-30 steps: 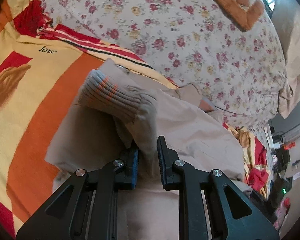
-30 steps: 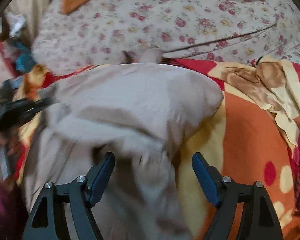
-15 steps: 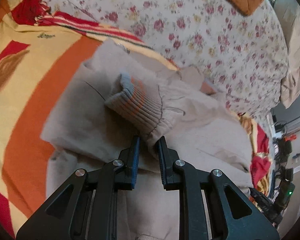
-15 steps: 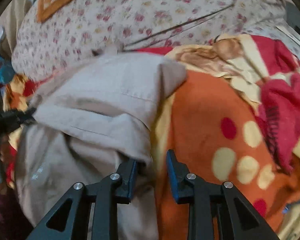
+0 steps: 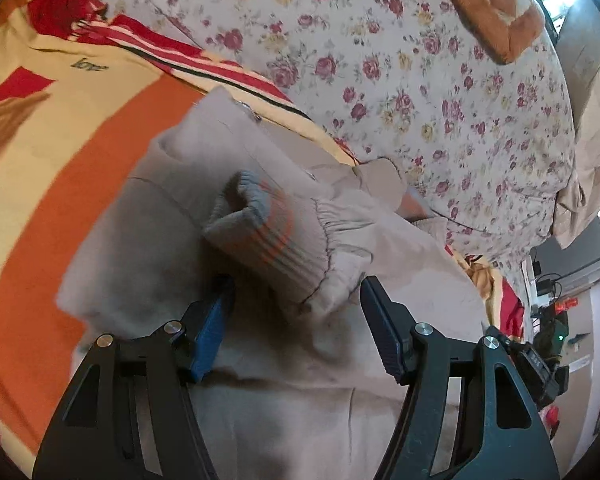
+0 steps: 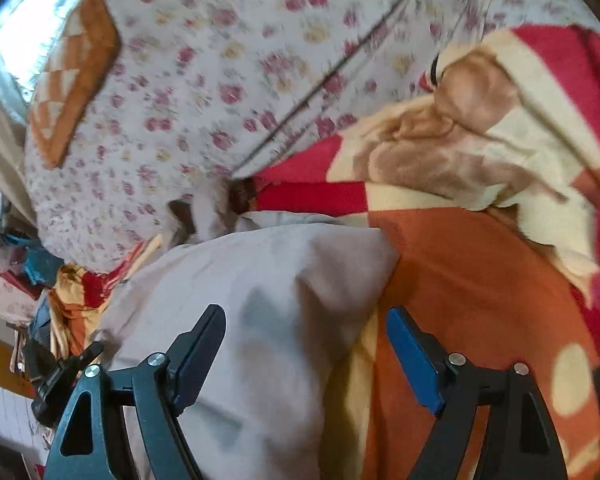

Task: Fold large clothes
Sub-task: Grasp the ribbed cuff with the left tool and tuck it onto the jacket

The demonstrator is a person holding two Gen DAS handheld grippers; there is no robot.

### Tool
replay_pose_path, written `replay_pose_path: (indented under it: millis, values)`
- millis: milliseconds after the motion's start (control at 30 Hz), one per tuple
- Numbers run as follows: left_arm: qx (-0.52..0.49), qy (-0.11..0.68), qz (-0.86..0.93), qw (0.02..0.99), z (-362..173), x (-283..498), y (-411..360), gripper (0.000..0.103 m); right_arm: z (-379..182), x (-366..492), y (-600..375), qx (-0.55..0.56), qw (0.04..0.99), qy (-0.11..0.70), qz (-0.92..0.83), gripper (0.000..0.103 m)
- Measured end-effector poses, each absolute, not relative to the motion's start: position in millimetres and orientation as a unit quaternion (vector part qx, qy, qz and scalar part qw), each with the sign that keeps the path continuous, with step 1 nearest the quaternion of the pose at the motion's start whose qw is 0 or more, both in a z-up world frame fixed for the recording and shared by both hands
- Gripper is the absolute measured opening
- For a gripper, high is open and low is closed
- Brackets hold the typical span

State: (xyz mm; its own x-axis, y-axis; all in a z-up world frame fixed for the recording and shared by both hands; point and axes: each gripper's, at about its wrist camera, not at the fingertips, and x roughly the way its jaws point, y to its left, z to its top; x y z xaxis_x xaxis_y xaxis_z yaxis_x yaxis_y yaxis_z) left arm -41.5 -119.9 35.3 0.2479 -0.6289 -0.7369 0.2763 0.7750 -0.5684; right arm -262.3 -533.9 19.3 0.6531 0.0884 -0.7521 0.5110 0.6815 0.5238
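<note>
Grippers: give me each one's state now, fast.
Left gripper: open, jaws just opened, ribbed cuff lying loose between them.
Right gripper: open, jaws just opened, over the beige jacket, gripping nothing.

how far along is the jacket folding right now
Done: the ribbed cuff lies across the beige jacket, sleeve folded in. In hand: nothing; the left gripper and right gripper have just been opening, pads clear. Left: folding the body smaller.
</note>
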Motion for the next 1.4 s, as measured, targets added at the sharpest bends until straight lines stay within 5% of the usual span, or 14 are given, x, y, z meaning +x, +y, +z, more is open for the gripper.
replay_pose_path:
  millis: [100,133,200,267,400,633,800,833,900,933,1033,1133,1233,1400]
  values:
    - [-0.169,0.520,-0.321,0.774,38.3,-41.4,-128.4,0.025,10.5,-247.3,-534.6,0.377,0.827,0.403,-0.107,0.080]
    - [-0.160,0.513,-0.321,0.780,42.4,-42.6,-130.7,0.024,10.4,-245.0,-533.9,0.367,0.831,0.404,-0.108,0.078]
    - [-0.168,0.489,-0.327,0.791,55.6,-47.0,-126.1,0.020,18.0,-236.7,-530.5,0.329,0.848,0.397,-0.121,0.022]
    - [-0.170,0.471,-0.332,0.800,69.8,-51.0,-118.6,0.020,34.3,-229.9,-528.7,0.297,0.867,0.380,-0.123,0.008]
    - [-0.125,0.450,-0.308,0.829,76.4,-52.9,-115.4,0.020,62.5,-219.7,-523.2,0.214,0.902,0.348,-0.144,0.005]
    - [-0.124,0.544,-0.285,0.780,19.4,-36.8,-136.8,0.025,12.8,-186.8,-547.2,0.178,0.860,0.428,-0.212,0.003]
    - [-0.128,0.536,-0.289,0.782,29.1,-40.3,-131.6,0.037,29.8,-232.1,-565.2,0.276,0.857,0.396,-0.182,0.006]
    - [-0.128,0.537,-0.288,0.783,29.5,-40.7,-131.7,0.037,31.4,-240.7,-563.9,0.288,0.855,0.398,-0.164,0.009]
    - [-0.131,0.541,-0.286,0.780,27.1,-41.1,-130.9,0.037,30.7,-247.7,-557.1,0.292,0.852,0.406,-0.152,0.053]
    - [-0.132,0.542,-0.285,0.779,25.4,-41.3,-130.9,0.037,27.7,-248.3,-554.7,0.296,0.851,0.408,-0.148,0.065]
    - [-0.128,0.541,-0.285,0.781,25.2,-43.4,-132.0,0.037,10.7,-237.6,-555.3,0.334,0.841,0.407,-0.123,0.070]
    - [-0.121,0.539,-0.285,0.783,25.1,-45.3,-132.4,0.037,0.8,-219.1,-551.4,0.354,0.840,0.402,-0.090,0.053]
    - [-0.122,0.542,-0.283,0.781,24.4,-44.0,-133.4,0.037,9.1,-206.2,-544.0,0.317,0.858,0.395,-0.090,0.016]
    - [-0.131,0.545,-0.286,0.777,26.7,-41.4,-132.6,0.037,37.9,-192.3,-549.1,0.239,0.886,0.373,-0.138,0.001]
